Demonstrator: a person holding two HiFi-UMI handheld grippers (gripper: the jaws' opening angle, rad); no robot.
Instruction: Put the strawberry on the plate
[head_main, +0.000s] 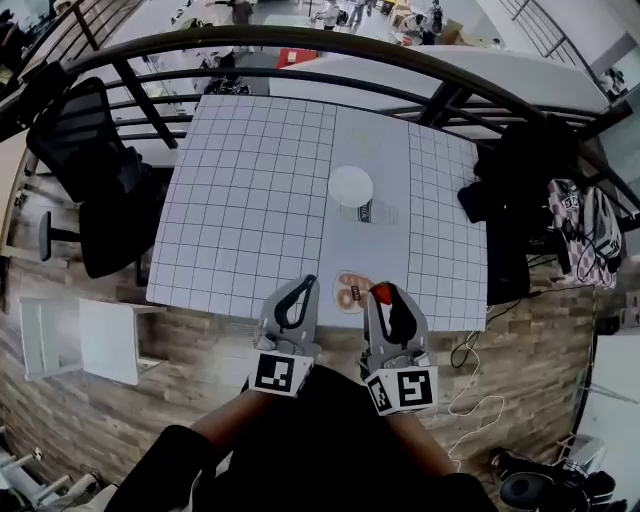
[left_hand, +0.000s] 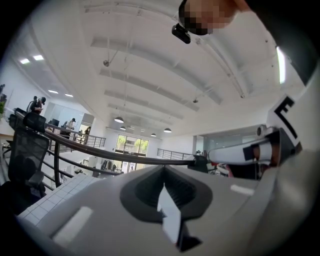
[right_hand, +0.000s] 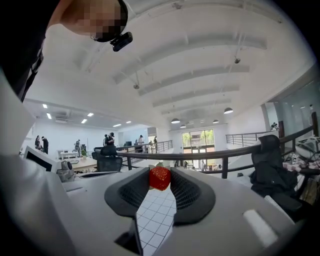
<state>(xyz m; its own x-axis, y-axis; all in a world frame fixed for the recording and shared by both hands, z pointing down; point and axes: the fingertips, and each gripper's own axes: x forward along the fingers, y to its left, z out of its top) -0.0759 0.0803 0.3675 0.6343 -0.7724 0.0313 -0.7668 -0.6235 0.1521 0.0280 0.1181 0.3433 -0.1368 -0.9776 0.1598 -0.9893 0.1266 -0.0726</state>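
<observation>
A red strawberry (right_hand: 160, 178) is pinched between the dark ribbed pads of my right gripper (right_hand: 160, 180). In the head view this strawberry (head_main: 381, 292) shows at the tip of the right gripper (head_main: 384, 294), over the near edge of the grid-patterned table (head_main: 250, 200). A small white plate (head_main: 351, 186) lies at the table's middle, well beyond both grippers. My left gripper (head_main: 305, 284) hovers beside the right one at the near edge, its tips together and nothing in them. The left gripper view shows that gripper (left_hand: 163, 176) pointing out over the railing.
A round brown-and-white item (head_main: 351, 292) lies at the near table edge between the grippers. A flat pale item (head_main: 371, 213) sits just below the plate. A black chair (head_main: 85, 170) stands left, dark bags (head_main: 520, 190) right, and a curved railing (head_main: 300, 75) behind.
</observation>
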